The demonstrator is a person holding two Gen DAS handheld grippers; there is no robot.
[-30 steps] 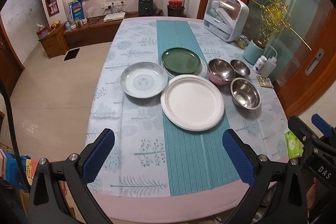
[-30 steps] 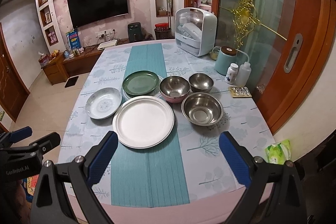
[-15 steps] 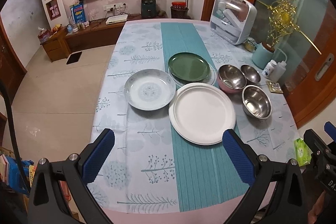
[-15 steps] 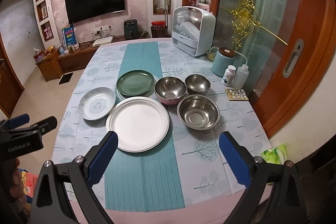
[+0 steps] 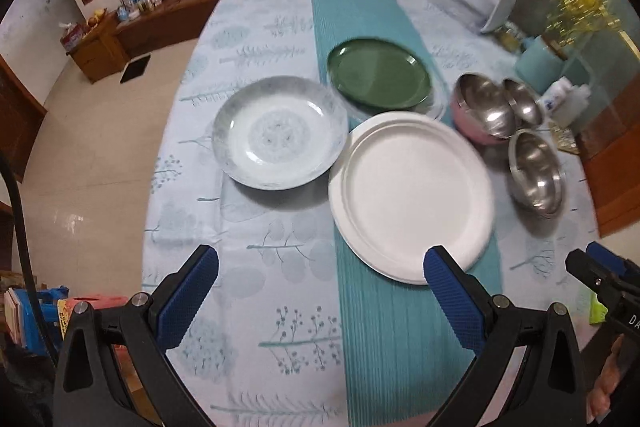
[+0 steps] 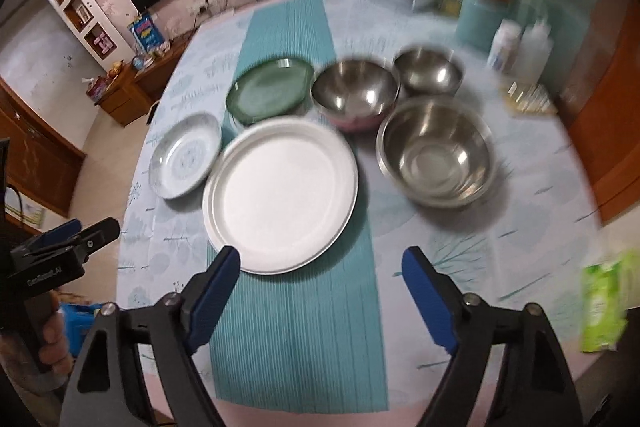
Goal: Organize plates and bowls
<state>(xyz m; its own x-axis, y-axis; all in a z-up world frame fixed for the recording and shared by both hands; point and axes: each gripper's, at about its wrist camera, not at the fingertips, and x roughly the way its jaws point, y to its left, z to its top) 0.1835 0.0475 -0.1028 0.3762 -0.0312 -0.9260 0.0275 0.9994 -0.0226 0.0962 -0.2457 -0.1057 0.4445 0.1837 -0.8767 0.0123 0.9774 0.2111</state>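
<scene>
We take the white plate as our landmark: it lies on the teal runner in the middle of the table. Touching its far-left edge sits the pale patterned plate, and just behind it the green plate rests on a clear plate, only whose rim shows. To its right stand three steel bowls: the large bowl near its right rim, the pink-sided bowl behind that, and the small bowl furthest back. Our left gripper hangs above the plate's near edge with its jaws wide and nothing between them. Our right gripper hangs over the runner just in front of the plate; its jaws are closing, still apart, with nothing between them.
</scene>
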